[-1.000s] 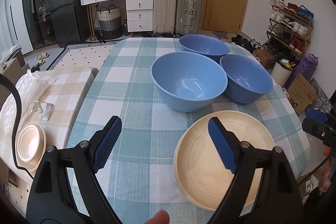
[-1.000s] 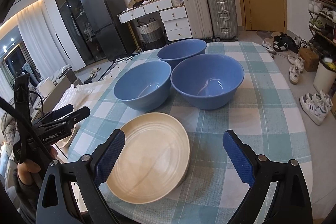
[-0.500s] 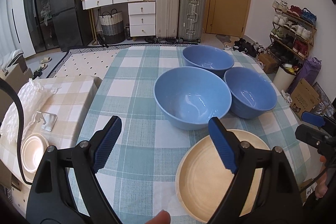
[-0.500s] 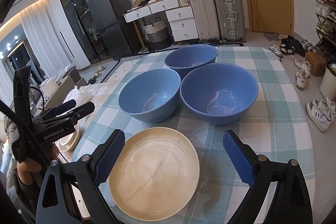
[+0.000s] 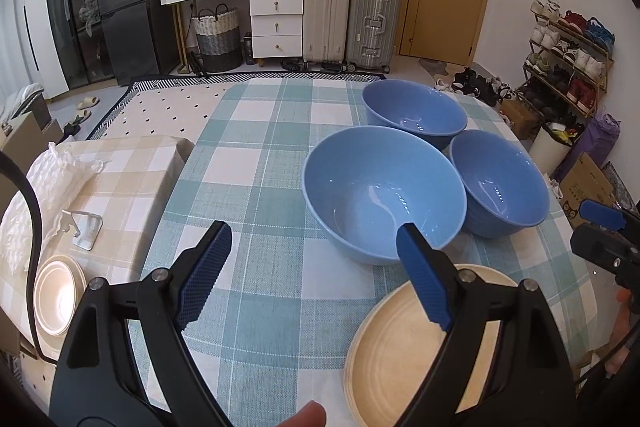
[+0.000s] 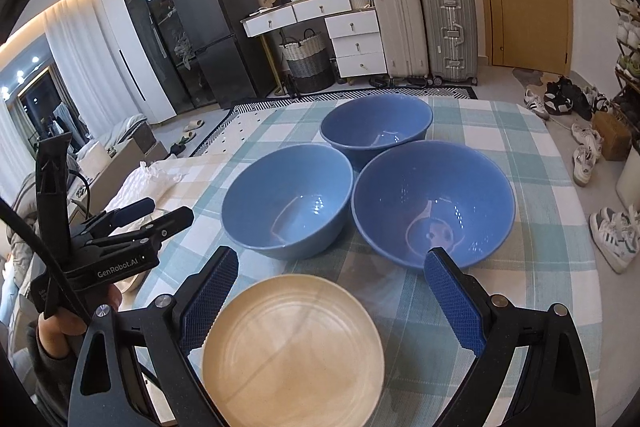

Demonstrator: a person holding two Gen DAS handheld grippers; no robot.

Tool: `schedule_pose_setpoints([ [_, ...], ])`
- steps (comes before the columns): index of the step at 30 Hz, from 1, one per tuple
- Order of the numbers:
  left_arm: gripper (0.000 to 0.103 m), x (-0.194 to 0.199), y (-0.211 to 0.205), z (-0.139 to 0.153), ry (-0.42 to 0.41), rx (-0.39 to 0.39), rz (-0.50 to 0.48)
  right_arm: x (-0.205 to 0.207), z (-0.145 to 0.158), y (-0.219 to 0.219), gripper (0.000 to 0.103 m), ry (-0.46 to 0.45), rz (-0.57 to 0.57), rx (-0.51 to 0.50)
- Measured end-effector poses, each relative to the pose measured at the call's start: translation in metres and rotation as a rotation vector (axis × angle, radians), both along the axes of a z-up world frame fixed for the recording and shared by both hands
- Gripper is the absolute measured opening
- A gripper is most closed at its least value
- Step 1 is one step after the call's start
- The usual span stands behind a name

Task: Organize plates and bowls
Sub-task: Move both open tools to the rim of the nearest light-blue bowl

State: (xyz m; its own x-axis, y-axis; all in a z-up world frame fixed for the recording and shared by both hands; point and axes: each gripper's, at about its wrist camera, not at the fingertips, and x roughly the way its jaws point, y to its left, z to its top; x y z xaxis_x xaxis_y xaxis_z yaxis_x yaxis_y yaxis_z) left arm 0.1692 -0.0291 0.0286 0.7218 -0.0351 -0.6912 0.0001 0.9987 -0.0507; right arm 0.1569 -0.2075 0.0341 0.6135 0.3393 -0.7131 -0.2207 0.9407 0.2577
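Three blue bowls stand together on the checked table: a large one (image 5: 384, 191), one behind it (image 5: 414, 111) and one to its right (image 5: 500, 183). A cream plate (image 5: 404, 359) lies at the near edge. My left gripper (image 5: 316, 267) is open and empty, above the cloth left of the plate. My right gripper (image 6: 332, 301) is open and empty, with the cream plate (image 6: 292, 347) between and below its fingers. The right wrist view shows the bowls (image 6: 288, 203), (image 6: 434, 199), (image 6: 376, 125) beyond the plate.
A low side table (image 5: 120, 171) with a beige checked cloth stands left of the table and holds a stack of cream dishes (image 5: 56, 293), a metal stand (image 5: 84, 231) and crumpled wrap. Suitcases, drawers, a fridge and a shoe rack line the room.
Both grippers have drawn back and lifted, so the bowls and plate sit lower and nearer in both views. Both stay open. The dishes have not moved.
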Motion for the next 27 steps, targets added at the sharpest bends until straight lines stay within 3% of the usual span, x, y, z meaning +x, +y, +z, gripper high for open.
schedule_pose_setpoints([
  [27, 0.083, 0.082, 0.020, -0.027, 0.092, -0.054, 0.044, 0.100, -0.015, 0.030, 0.096, 0.019, 0.156, -0.114],
])
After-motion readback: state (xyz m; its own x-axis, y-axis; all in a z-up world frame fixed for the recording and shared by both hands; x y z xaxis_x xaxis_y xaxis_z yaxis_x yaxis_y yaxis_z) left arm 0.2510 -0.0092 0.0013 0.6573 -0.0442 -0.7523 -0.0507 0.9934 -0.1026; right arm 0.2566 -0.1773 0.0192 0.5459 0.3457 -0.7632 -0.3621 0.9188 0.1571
